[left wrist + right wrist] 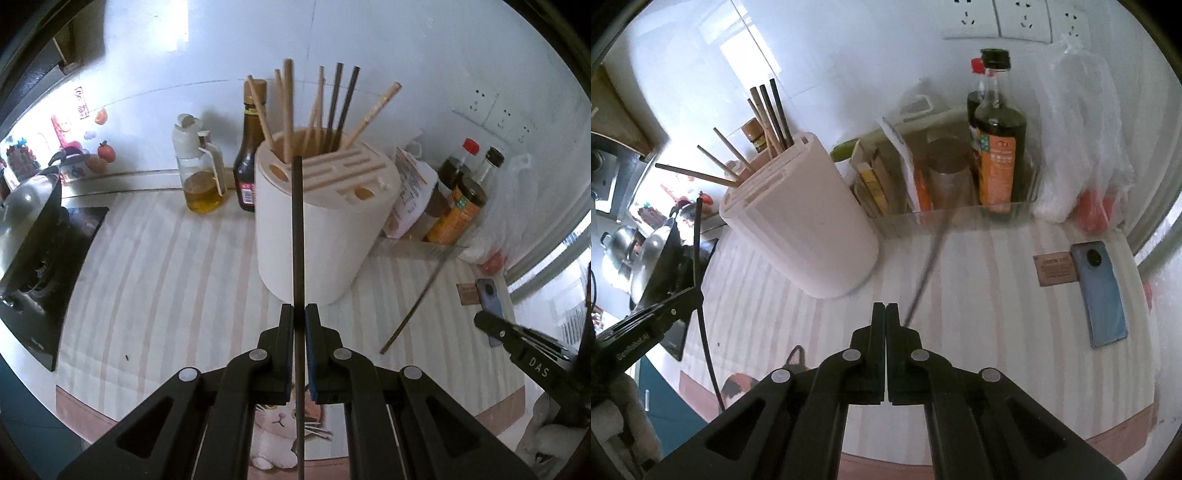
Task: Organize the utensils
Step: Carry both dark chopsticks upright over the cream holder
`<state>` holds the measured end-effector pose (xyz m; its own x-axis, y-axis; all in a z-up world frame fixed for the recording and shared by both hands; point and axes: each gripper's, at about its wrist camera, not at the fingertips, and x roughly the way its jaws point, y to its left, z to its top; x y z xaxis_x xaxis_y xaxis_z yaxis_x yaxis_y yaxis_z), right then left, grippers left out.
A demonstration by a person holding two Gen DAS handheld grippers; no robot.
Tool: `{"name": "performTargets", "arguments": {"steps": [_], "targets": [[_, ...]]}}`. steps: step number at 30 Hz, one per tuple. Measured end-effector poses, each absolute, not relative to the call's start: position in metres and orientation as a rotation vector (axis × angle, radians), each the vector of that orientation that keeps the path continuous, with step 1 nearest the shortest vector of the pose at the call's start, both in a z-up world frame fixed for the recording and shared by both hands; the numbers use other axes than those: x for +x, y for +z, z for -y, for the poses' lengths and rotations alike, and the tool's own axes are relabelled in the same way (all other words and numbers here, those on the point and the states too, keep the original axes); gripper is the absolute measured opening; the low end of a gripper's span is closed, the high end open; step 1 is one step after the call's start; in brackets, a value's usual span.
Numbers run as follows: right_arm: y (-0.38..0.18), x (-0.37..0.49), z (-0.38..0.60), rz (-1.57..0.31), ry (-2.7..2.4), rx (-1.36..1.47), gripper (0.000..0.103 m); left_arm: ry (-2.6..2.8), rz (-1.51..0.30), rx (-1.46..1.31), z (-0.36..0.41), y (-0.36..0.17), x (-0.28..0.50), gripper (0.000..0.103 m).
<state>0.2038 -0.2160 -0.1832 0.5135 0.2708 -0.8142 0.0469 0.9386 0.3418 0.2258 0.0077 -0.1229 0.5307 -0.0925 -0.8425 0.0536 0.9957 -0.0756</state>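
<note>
Dark chopstick point(297, 236) clamped in your left gripper point(299, 314) stands just before the white holder point(317, 236), so tip it into the open well, while your right gripper point(886, 314) is shut empty above the other chopstick point(925, 273).

The bench point(155, 280) wears a cream mat with pale stripes and a cartoon cat printed at its near edge. On the mat stands a white utensil holder point(317, 236), toward the back edge. Along that back edge stand an oil cruet point(201, 177) and a dark sauce bottle point(251, 158), and toward the back right corner a clear tray point(960, 216) of bottles and packets. A dark chopstick point(417, 299) lies loose on the mat, right of the holder. Near the right edge lie a blue phone point(1102, 291) and a small brown card point(1054, 269). A black stove point(48, 266) occupies the left end.
</note>
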Motion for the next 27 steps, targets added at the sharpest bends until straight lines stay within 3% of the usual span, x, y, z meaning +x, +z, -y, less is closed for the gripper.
{"name": "performTargets", "arguments": {"steps": [6,8,11,17,19,25,27], "targets": [[-0.248,0.230,0.249,-1.235,0.087,0.600,0.004,0.003,-1.018,-0.045,-0.022,-0.141,0.235,0.003],[-0.276,0.240,0.263,-1.293,0.023,0.683,0.021,0.034,-1.032,-0.054,-0.030,-0.151,0.240,0.003],[-0.296,0.260,0.266,-1.303,-0.012,0.713,0.035,0.079,-1.067,-0.081,-0.044,-0.168,0.248,0.003],[-0.321,0.314,0.248,-1.309,-0.049,0.665,0.034,0.104,-1.096,-0.105,-0.053,-0.182,0.259,0.003],[-0.329,0.326,0.242,-1.324,-0.092,0.623,0.000,0.103,-1.097,-0.109,-0.053,-0.182,0.261,0.003],[-0.331,0.329,0.250,-1.372,-0.168,0.604,0.001,0.087,-1.094,-0.121,-0.053,-0.179,0.262,0.003],[-0.326,0.327,0.255,-1.383,-0.196,0.598,0.009,0.086,-1.102,-0.124,-0.052,-0.182,0.263,0.003]]}}
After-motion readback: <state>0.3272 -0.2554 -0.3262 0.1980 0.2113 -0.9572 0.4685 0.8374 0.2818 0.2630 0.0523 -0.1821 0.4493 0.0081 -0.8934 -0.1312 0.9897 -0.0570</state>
